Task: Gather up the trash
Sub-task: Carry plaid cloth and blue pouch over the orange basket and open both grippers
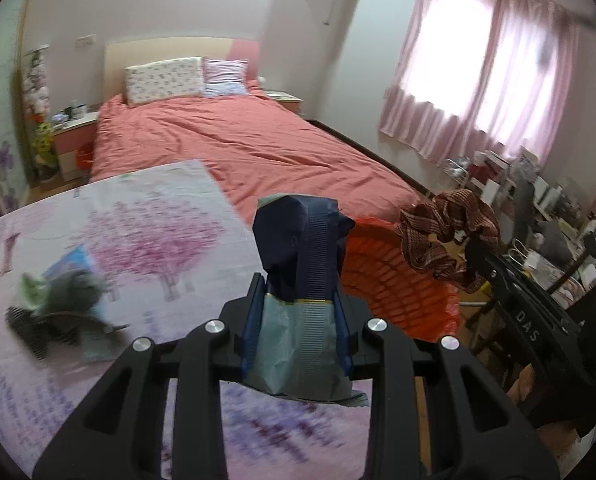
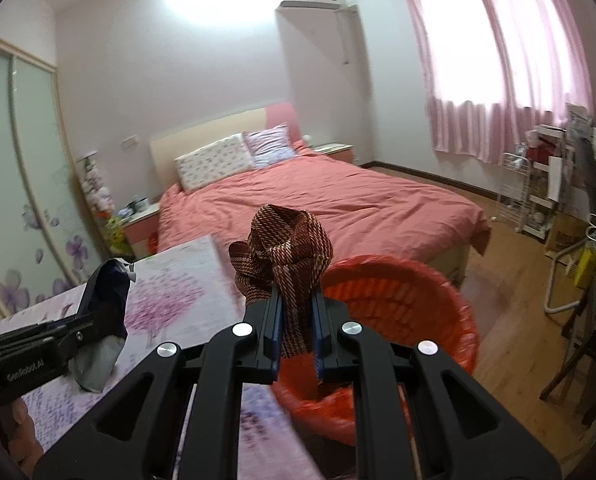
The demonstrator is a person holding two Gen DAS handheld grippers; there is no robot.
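The wrapper is dark navy at its far end and pale grey-green nearer. The scrunchie is maroon with cream woven checks. The basket is bright orange-red. The tablecloth is pale lilac, printed with pink blossom trees. The bedcover is salmon pink.

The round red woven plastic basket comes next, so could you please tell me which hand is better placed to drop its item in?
Probably the right. Its gripper holds the brown checked fabric scrunchie in front of the round red woven plastic basket; the left gripper, holding a dark blue and grey wrapper, is over the floral-covered table.
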